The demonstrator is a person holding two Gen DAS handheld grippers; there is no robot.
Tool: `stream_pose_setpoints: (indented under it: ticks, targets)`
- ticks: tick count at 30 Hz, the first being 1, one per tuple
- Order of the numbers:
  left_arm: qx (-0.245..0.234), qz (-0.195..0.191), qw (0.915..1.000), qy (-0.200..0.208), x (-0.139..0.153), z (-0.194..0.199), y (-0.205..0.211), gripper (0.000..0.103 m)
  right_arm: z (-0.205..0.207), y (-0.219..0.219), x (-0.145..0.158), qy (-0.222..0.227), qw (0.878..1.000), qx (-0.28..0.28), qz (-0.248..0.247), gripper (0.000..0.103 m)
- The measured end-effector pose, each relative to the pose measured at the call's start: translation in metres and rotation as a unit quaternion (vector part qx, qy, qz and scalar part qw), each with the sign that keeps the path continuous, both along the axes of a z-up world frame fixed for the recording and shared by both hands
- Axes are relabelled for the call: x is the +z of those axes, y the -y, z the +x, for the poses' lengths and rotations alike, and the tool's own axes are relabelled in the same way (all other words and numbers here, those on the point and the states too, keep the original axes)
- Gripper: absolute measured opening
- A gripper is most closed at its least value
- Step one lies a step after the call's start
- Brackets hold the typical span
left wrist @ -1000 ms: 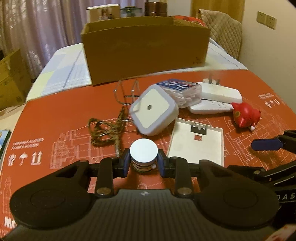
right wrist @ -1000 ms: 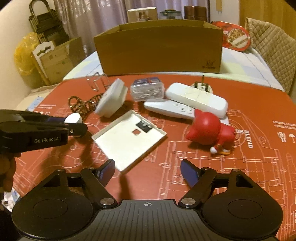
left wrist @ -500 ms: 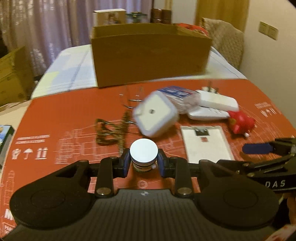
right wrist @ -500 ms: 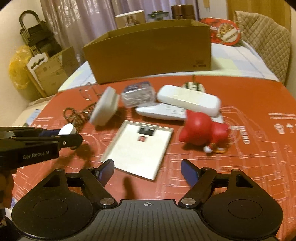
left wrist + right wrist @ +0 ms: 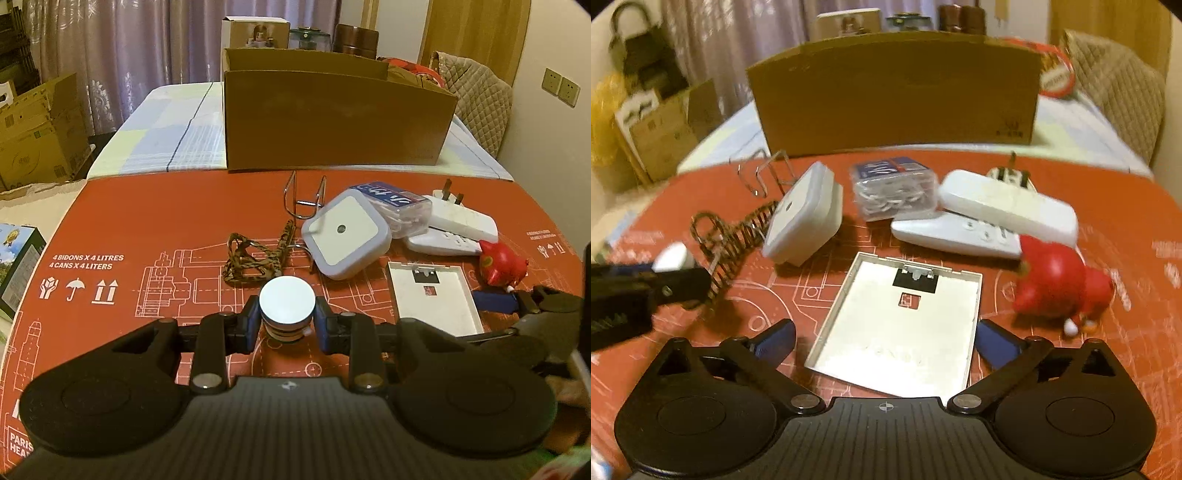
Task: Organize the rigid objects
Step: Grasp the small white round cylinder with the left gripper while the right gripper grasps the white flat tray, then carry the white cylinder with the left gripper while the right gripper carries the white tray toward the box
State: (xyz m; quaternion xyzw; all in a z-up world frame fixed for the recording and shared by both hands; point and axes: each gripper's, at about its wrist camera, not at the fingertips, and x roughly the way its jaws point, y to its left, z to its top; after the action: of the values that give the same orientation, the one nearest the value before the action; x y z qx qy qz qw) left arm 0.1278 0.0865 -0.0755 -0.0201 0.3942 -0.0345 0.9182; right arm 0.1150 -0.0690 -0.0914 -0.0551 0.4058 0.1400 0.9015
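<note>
My left gripper (image 5: 287, 325) is shut on a small round white puck (image 5: 287, 305), held above the red mat (image 5: 147, 221). My right gripper (image 5: 886, 341) is open, its fingers on either side of the near end of a flat white cover plate (image 5: 901, 317). Behind it lie a square white night light (image 5: 805, 218), a clear box of clips (image 5: 895, 188), a white remote (image 5: 953, 232), a white power adapter (image 5: 1008, 206) and a red toy figure (image 5: 1056, 284). The brown cardboard box (image 5: 332, 118) stands behind the mat.
A braided cord (image 5: 255, 254) and a wire hook (image 5: 303, 199) lie left of the night light. A small printed box (image 5: 18, 266) sits at the mat's left edge. Cardboard boxes (image 5: 33, 136) stand on the floor to the left, a quilted chair (image 5: 476, 107) at the back right.
My right gripper has moved forward and down over the white plate, which now lies between its fingers. My left gripper has kept hold of the puck and drawn back slightly.
</note>
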Motion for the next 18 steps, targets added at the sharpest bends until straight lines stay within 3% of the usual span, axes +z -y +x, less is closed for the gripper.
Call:
stream_pose_setpoints:
  ticks: [3, 5, 11, 18]
  targets:
    - [-0.005, -0.001, 1.0, 0.001, 0.0, -0.001, 0.002, 0.025, -0.003, 0.006, -0.002, 0.007, 1.0, 0.004, 0.002, 0.1]
    - [-0.008, -0.001, 1.0, 0.002, 0.001, -0.002, 0.005, 0.025, -0.007, 0.011, 0.001, 0.009, 1.0, 0.011, 0.001, 0.091]
    - [-0.024, -0.001, 0.9996, 0.013, 0.009, -0.006, 0.015, 0.025, -0.025, 0.027, 0.009, -0.009, 1.0, 0.03, 0.002, 0.086]
    - [-0.031, -0.002, 0.9991, 0.028, 0.022, -0.009, 0.025, 0.026, -0.05, 0.045, 0.037, 0.039, 0.998, 0.044, 0.002, 0.084]
